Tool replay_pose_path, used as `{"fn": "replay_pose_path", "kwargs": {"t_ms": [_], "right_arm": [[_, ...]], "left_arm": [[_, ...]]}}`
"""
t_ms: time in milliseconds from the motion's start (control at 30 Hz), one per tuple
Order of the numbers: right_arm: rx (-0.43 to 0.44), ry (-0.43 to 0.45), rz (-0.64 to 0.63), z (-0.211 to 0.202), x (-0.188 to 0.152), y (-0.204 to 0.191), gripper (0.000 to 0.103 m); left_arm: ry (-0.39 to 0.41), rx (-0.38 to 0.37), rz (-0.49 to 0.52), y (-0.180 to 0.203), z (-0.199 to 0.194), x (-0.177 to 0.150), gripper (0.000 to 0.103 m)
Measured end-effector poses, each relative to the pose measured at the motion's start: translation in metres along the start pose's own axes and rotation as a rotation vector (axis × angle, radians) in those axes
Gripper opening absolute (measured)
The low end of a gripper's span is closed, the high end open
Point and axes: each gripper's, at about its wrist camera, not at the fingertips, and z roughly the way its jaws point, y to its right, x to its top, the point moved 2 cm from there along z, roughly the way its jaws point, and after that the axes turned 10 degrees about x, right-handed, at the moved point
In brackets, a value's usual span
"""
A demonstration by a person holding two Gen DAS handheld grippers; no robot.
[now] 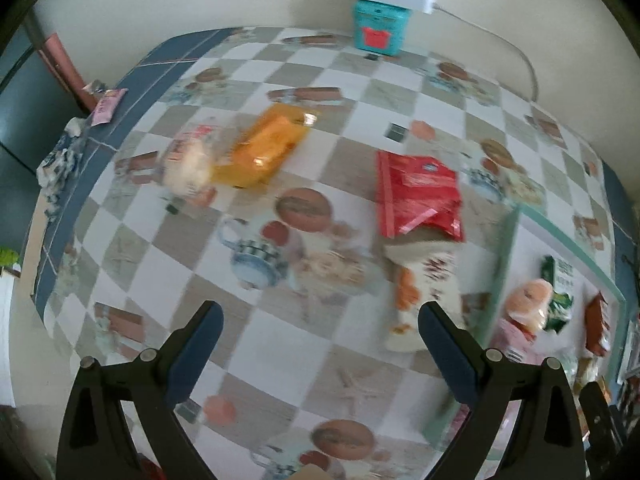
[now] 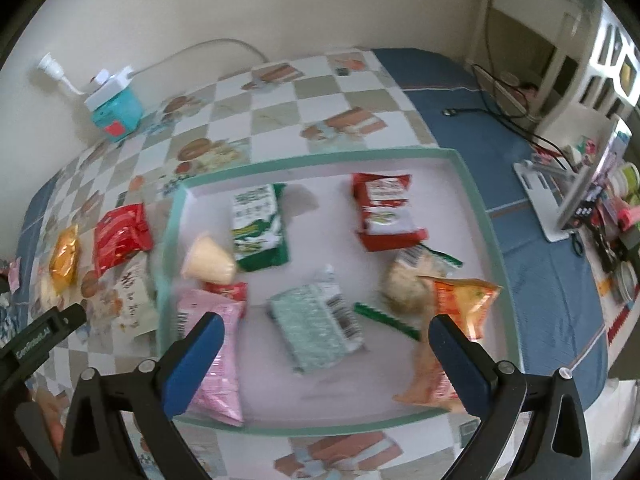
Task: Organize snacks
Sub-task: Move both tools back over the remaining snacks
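Left wrist view: the left tool [image 1: 320, 338] hovers released above the desk [image 1: 280, 360]; blur risks misjudging the red packet [image 1: 418, 196].

Right wrist view: the right tool [image 2: 326, 346], released, hangs over the crowded tray [image 2: 480, 216]; snacks could snag.

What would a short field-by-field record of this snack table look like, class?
Tray: green-rimmed tray on the checked tablecloth
In tray: green packet, pink packet, red-and-white packet
Outside tray: red packet, orange packet, white packet
Left claw: open, empty
Right claw: open, empty
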Motion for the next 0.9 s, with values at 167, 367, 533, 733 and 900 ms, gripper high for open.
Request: {"fn": "replay_pose_path", "kwargs": {"t_ms": [167, 367, 533, 733, 900], "right_arm": [[0.03, -0.008, -0.022, 0.004, 0.0, -0.027, 0.103], [0.06, -0.022, -0.058, 0.011, -0.001, -0.063, 0.103], [0.076, -0.037, -0.092, 0.018, -0.005, -0.093, 0.103], [0.105, -0.049, -0.14, 0.028, -0.008, -0.126, 0.103], [0.127, -0.042, -0.167, 0.037, -0.001, -0.146, 0.103]], "left_arm": [[0.009, 0.019, -0.027, -0.026, 0.004, 0.012, 0.098], [0.011, 0.033, -0.054, -0.058, 0.011, 0.023, 0.098], [0.006, 0.052, -0.092, -0.088, 0.019, 0.032, 0.098], [-0.022, 0.068, -0.17, -0.125, 0.035, 0.04, 0.098], [-0.04, 0.049, -0.207, -0.14, 0.044, 0.05, 0.098]]}}
